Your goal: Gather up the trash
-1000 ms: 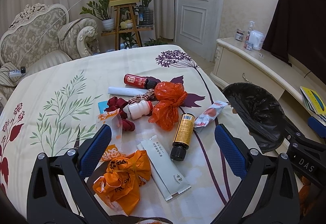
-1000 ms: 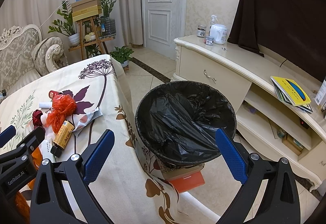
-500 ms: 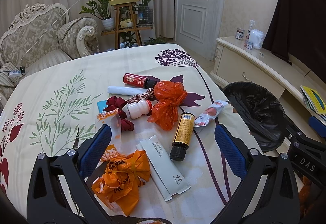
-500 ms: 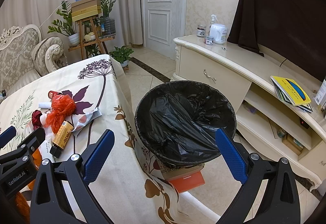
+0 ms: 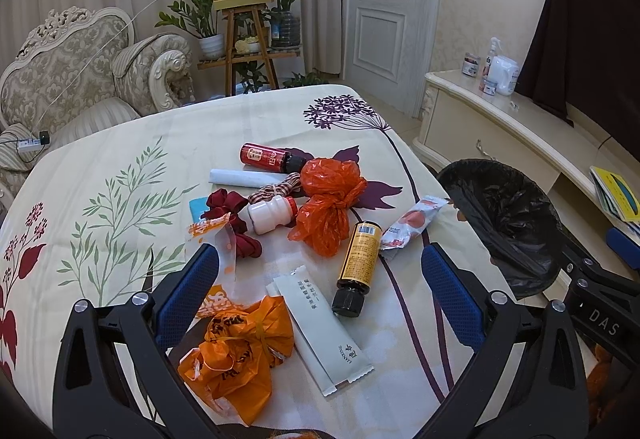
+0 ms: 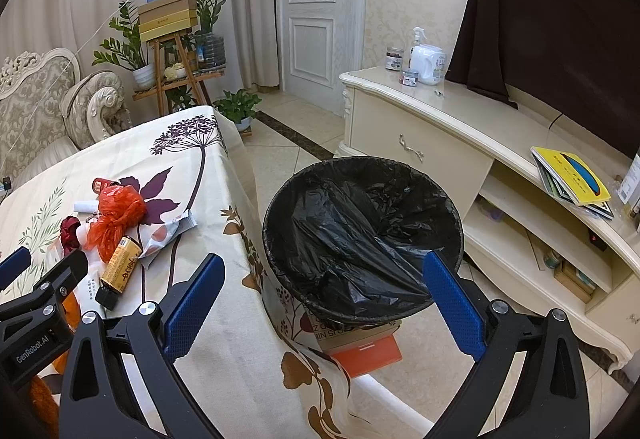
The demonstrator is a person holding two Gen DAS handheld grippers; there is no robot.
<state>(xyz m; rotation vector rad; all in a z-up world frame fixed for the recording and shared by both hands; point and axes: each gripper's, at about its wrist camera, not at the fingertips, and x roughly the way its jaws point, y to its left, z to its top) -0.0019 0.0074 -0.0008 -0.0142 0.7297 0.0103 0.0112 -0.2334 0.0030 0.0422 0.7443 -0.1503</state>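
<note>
While I hold my left gripper with its jaws spread wide and empty above the floral table, the trash lies scattered between them: a yellow bottle at twelve o'clock, a white sachet below it, an orange bag at seven o'clock. My right gripper, equally agape and empty, hovers over the black-lined bin, which stands just beside the table's edge.

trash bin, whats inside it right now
Inside the trash bin only the crumpled black liner shows, with no trash visible on it. Its folds hide the very bottom, so something small could lie there unseen.
</note>
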